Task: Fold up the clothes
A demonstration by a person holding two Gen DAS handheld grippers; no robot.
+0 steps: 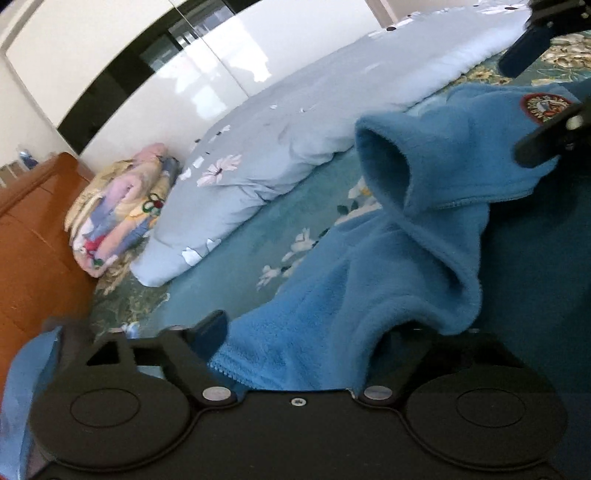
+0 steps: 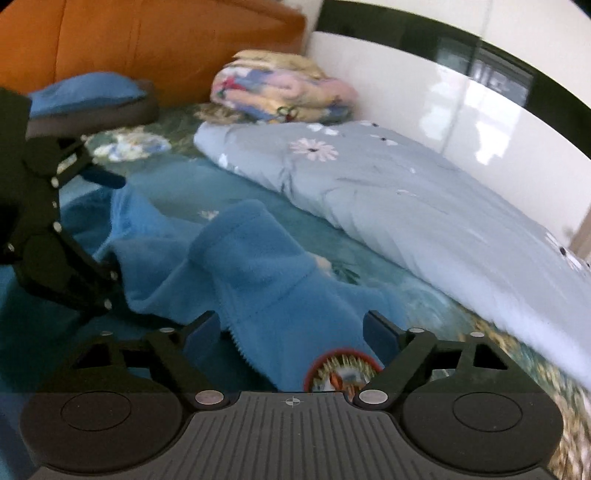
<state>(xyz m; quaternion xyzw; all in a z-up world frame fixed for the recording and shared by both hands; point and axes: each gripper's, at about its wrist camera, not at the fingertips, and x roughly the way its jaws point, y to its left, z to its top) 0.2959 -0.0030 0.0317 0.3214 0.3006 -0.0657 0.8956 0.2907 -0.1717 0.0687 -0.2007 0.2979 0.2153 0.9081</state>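
On the bed (image 2: 177, 184), both grippers stand apart around the blue fleece (image 2: 258, 266): left gripper (image 1: 306, 332), right gripper (image 2: 291, 328). I would close each on the hem, then lift evenly so the cloth does not bunch.

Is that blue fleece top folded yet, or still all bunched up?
Bunched, not folded: the blue fleece top lies in rumpled heaps, one sleeve sticking up with its cuff open.

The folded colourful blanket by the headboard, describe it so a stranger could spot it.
Start at the orange headboard, where it meets the white wardrobe. The folded blanket lies there, just beyond the pale blue duvet. Only it is multicoloured: pink, yellow and blue.
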